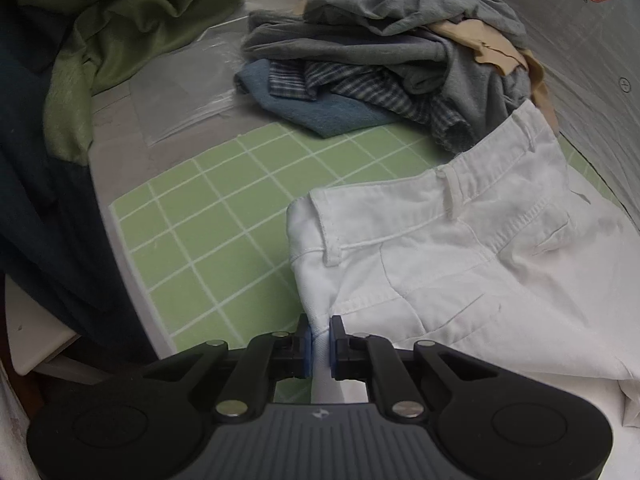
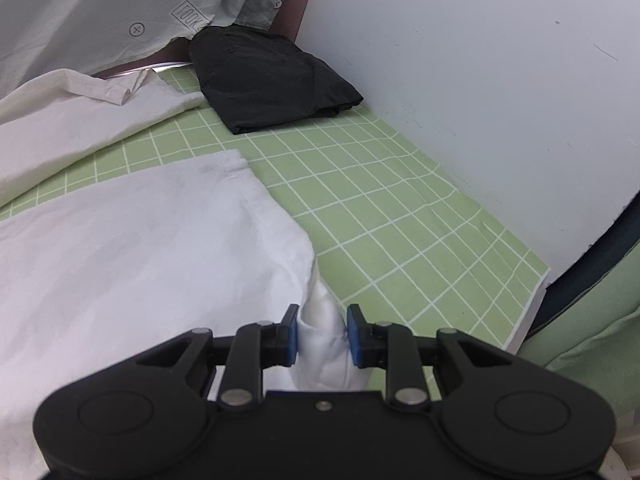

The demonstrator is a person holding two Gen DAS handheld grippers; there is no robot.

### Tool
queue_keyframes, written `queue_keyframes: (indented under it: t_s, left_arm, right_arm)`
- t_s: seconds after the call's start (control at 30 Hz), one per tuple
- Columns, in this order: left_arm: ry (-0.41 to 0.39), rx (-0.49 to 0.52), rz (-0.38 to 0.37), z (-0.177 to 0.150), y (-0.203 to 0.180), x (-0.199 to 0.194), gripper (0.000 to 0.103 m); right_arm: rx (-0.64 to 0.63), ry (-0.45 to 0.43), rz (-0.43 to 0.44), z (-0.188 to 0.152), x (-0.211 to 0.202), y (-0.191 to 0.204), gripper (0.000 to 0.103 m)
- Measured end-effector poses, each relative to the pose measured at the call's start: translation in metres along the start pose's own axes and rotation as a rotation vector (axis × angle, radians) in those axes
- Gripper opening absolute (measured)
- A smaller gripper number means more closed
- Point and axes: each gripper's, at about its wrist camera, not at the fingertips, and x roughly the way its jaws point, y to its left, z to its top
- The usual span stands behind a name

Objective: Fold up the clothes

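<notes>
White trousers (image 1: 460, 248) lie on the green checked mat (image 1: 208, 216), waistband toward the far side. My left gripper (image 1: 320, 340) is shut on a fold of the trousers near the waist's left corner. In the right wrist view a trouser leg (image 2: 140, 240) spreads over the mat (image 2: 400, 232). My right gripper (image 2: 322, 334) has its jaws partly closed around a bunched piece of the white fabric (image 2: 324, 344), which both blue pads (image 2: 292, 336) touch.
A pile of unfolded grey, blue and striped clothes (image 1: 380, 60) sits at the back of the mat. A green cloth (image 1: 120, 20) and dark fabric hang at the left. A folded black garment (image 2: 272, 80) lies by the white wall (image 2: 480, 80).
</notes>
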Motion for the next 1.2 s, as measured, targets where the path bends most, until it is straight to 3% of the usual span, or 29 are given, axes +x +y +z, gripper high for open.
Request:
queue_keyframes:
  t_s: [0.13,0.2,0.23,0.27,0.43,0.63,0.87,1.03,1.2]
  left_arm:
    - [-0.001,-0.032,0.049,-0.002,0.003,-0.008,0.022]
    - [-0.028,-0.014,0.080,0.001,-0.007,-0.019,0.033]
    - [-0.046,-0.006,0.091,0.002,-0.013,-0.025,0.049]
    - [-0.076,0.000,0.085,0.003,-0.021,-0.032,0.063]
    - [-0.139,0.086,-0.013,0.015,-0.096,-0.039,0.080]
    - [-0.050,0.226,-0.102,0.013,-0.215,0.000,0.082]
    - [0.020,0.396,-0.092,0.007,-0.324,0.044,0.084]
    - [0.028,0.430,-0.104,0.009,-0.360,0.069,0.086]
    - [0.015,0.427,-0.090,0.017,-0.377,0.087,0.095]
  right_arm:
    - [-0.026,-0.007,0.026,0.002,0.001,0.002,0.030]
    - [-0.006,-0.029,0.036,0.012,0.003,0.004,0.035]
    - [0.011,-0.044,0.041,0.018,0.004,0.005,0.039]
    - [0.028,-0.059,0.046,0.025,0.005,0.007,0.042]
    - [0.105,-0.132,0.077,0.060,0.010,0.016,0.060]
    - [0.065,-0.153,0.222,0.116,0.047,0.074,0.059]
    - [-0.066,-0.135,0.457,0.174,0.099,0.171,0.056]
    - [-0.162,-0.094,0.549,0.198,0.133,0.240,0.049]
    - [-0.196,-0.121,0.532,0.227,0.162,0.276,0.048]
